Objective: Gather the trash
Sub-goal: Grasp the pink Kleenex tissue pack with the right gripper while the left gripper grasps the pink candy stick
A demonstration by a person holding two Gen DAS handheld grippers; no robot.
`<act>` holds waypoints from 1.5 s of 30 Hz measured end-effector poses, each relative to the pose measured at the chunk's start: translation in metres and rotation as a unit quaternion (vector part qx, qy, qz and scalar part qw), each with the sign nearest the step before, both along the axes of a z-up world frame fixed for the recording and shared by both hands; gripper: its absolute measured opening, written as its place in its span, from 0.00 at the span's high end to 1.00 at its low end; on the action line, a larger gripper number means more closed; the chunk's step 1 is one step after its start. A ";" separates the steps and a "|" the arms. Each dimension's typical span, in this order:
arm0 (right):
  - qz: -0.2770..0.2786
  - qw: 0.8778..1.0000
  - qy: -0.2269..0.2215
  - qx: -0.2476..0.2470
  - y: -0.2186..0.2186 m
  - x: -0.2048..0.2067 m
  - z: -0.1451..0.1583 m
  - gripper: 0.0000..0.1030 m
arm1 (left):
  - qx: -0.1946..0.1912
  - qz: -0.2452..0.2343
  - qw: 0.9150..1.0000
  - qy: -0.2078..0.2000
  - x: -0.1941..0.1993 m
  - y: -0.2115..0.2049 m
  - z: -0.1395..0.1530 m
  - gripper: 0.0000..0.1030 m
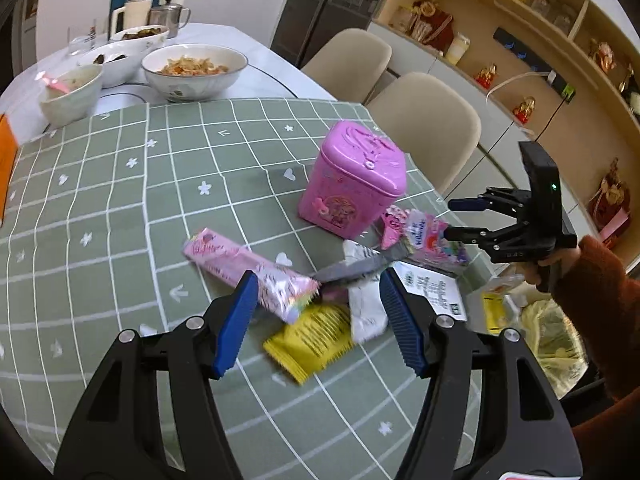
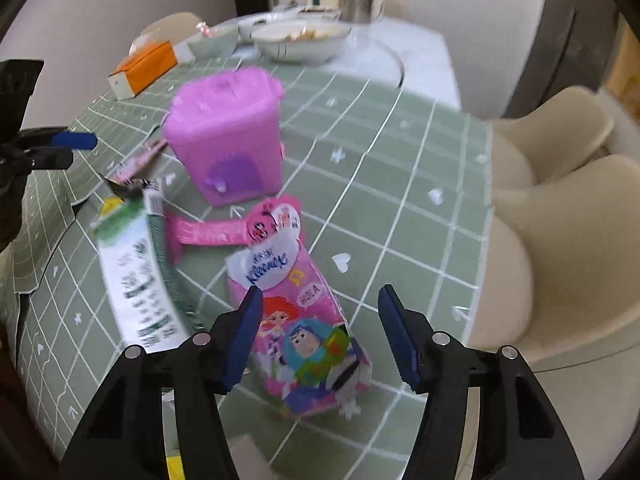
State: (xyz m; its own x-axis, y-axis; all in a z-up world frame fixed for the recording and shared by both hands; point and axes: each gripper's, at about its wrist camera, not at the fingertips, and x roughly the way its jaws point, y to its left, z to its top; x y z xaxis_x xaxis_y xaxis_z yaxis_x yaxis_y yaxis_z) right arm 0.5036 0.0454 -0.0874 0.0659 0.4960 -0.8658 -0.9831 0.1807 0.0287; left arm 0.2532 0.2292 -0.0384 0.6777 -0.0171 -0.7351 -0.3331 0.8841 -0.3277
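Observation:
Several pieces of litter lie on the green checked tablecloth (image 1: 120, 208) in front of a pink lidded tin (image 1: 352, 180). My left gripper (image 1: 318, 320) is open above a long pink wrapper (image 1: 248, 272), a yellow packet (image 1: 316, 336), a white wrapper (image 1: 366, 308) and a silver foil strip (image 1: 352, 268); its pads touch none of them. My right gripper (image 2: 322, 336) straddles a pink cartoon tissue pack (image 2: 304, 320). Its right pad stands clear of the pack, so it is open. The left wrist view shows that gripper (image 1: 456, 219) at the same pack (image 1: 424, 236).
Bowls of food (image 1: 196, 68), mugs and flasks stand at the table's far end. An orange box (image 2: 144, 66) lies beyond the tin (image 2: 226, 136). A white printed carton (image 2: 132, 276) is beside the pack. Beige chairs (image 1: 432, 120) line the table's edge; a yellow plastic bag (image 1: 552, 332) hangs beyond it.

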 end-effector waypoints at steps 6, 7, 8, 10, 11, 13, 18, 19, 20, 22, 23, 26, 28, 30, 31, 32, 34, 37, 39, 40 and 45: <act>0.000 0.998 0.049 -0.029 0.002 0.003 -0.025 0.90 | 0.002 0.000 1.000 0.003 0.011 0.012 -0.007 0.42; -0.004 0.999 0.045 -0.030 -0.001 0.000 -0.020 0.90 | 0.001 0.000 1.000 0.002 0.011 0.013 -0.008 0.42; -0.008 0.999 0.042 -0.023 -0.004 -0.003 -0.013 0.91 | 0.001 0.000 1.000 0.000 0.011 0.015 -0.009 0.42; -0.025 0.999 0.040 -0.002 -0.014 -0.007 0.008 0.94 | 0.003 0.002 1.000 -0.002 0.009 0.018 -0.011 0.42; -0.039 0.999 0.033 0.011 -0.021 -0.010 0.022 0.94 | 0.002 0.004 1.000 -0.003 0.008 0.020 -0.011 0.42; -0.064 0.997 0.025 0.033 -0.030 -0.020 0.043 0.94 | -0.003 0.007 1.000 -0.004 0.005 0.023 -0.011 0.42; -0.136 0.988 0.016 0.069 -0.055 -0.046 0.075 0.94 | -0.002 -0.019 1.000 -0.018 -0.002 0.010 -0.006 0.42; -0.150 0.986 0.017 0.077 -0.061 -0.052 0.079 0.94 | 0.002 -0.022 1.000 -0.019 -0.003 0.009 -0.006 0.42; -0.163 0.983 0.018 0.084 -0.066 -0.058 0.082 0.94 | 0.007 -0.020 1.000 -0.018 -0.004 0.009 -0.007 0.42; -0.186 0.977 0.028 0.096 -0.077 -0.071 0.084 0.94 | 0.008 -0.015 1.000 -0.013 -0.003 0.012 -0.011 0.42; -0.194 0.975 0.030 0.101 -0.082 -0.077 0.084 0.94 | 0.004 -0.012 1.000 -0.010 -0.002 0.016 -0.013 0.42; -0.213 0.970 0.035 0.114 -0.094 -0.102 0.080 0.94 | 0.004 0.002 1.000 -0.003 0.003 0.025 -0.017 0.42; -0.229 0.965 0.039 0.120 -0.103 -0.120 0.074 0.94 | -0.007 0.035 0.999 0.020 0.007 0.037 -0.022 0.42; -0.247 0.960 0.038 0.127 -0.112 -0.140 0.066 0.94 | -0.067 0.090 0.993 0.043 0.007 0.054 -0.033 0.42; -0.255 0.957 0.042 0.132 -0.115 -0.144 0.063 0.94 | -0.083 0.103 0.990 0.046 0.006 0.057 -0.036 0.42; -0.272 0.950 0.054 0.140 -0.121 -0.152 0.055 0.94 | -0.101 0.120 0.986 0.051 0.005 0.060 -0.040 0.42; -0.297 0.942 0.066 0.144 -0.126 -0.163 0.041 0.94 | -0.125 0.148 0.979 0.056 0.008 0.061 -0.046 0.42; -0.321 0.930 0.105 0.145 -0.129 -0.175 0.019 0.94 | -0.129 0.155 0.977 0.063 0.019 0.058 -0.048 0.42; -0.329 0.926 0.117 0.142 -0.130 -0.182 0.008 0.94 | -0.096 0.149 0.981 0.079 0.032 0.052 -0.049 0.42; -0.334 0.923 0.127 0.142 -0.132 -0.185 0.002 0.94 | -0.082 0.147 0.982 0.088 0.037 0.050 -0.051 0.42; -0.347 0.920 0.129 0.129 -0.142 -0.191 -0.010 0.94 | -0.074 0.124 0.984 0.102 0.044 0.045 -0.057 0.74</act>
